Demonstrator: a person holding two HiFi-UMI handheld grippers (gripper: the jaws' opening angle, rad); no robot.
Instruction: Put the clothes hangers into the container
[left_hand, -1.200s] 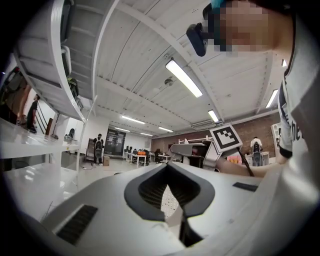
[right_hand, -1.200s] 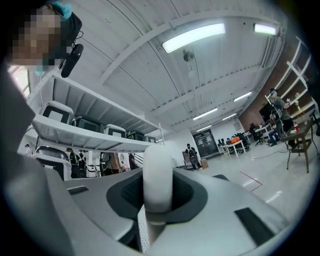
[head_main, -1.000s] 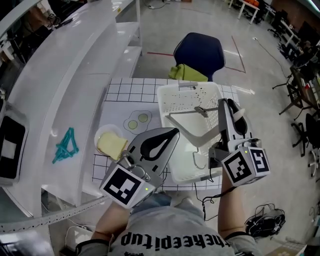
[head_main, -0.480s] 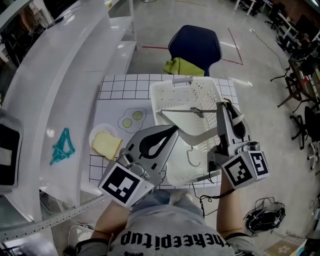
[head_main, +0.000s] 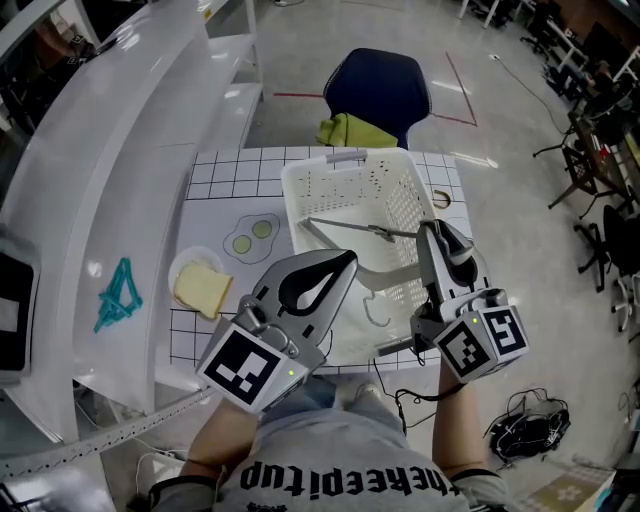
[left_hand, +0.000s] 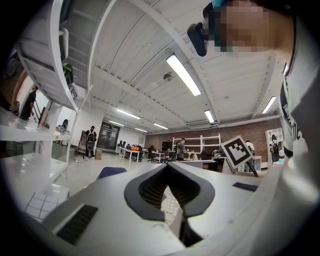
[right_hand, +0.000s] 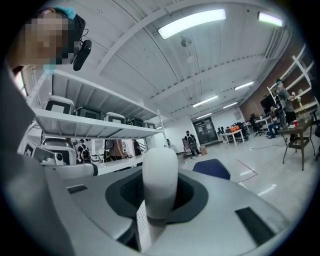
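A white perforated basket (head_main: 296, 204) stands on the gridded table. A white clothes hanger (head_main: 345, 228) lies tilted inside it, its hook (head_main: 375, 312) toward me. My right gripper (head_main: 432, 230) reaches over the basket's right rim and holds the hanger's end; in the right gripper view the white hanger (right_hand: 160, 180) sits between the jaws, which are opening. My left gripper (head_main: 343, 264) hovers at the basket's near left side, shut and empty, with its jaw tips meeting. Teal hangers (head_main: 118, 296) lie on the white shelf at the left.
A plate with a slice of bread (head_main: 198, 290) sits on the grid mat (head_main: 205, 180) left of the basket, beside a fried-egg shape (head_main: 251, 237). A dark blue chair (head_main: 378, 86) with a green cloth (head_main: 348, 131) stands behind the table. A curved white shelf (head_main: 110, 150) runs along the left.
The right gripper has carried the hanger down and left, deeper into the basket, so it lies flatter. The left gripper has kept its place.
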